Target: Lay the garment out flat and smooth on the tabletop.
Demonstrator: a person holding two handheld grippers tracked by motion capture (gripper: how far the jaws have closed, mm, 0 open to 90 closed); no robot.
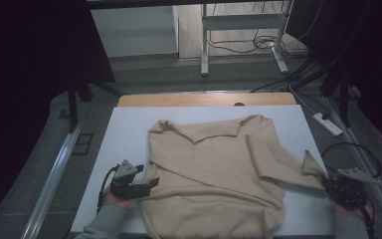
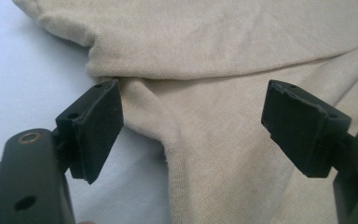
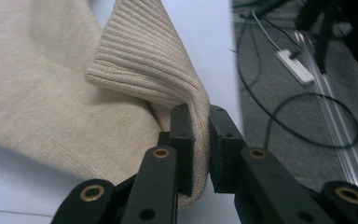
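Beige sweater [image 1: 214, 169] (sleeve folded across); right gripper [image 3: 200, 140] pinches ribbed cuff [image 3: 144, 60], left gripper [image 2: 191, 126] fingers spread.

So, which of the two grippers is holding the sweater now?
The right gripper: its jaws are shut on the ribbed cuff of the beige sweater. The left gripper is open beside the sweater's edge and pinches nothing.
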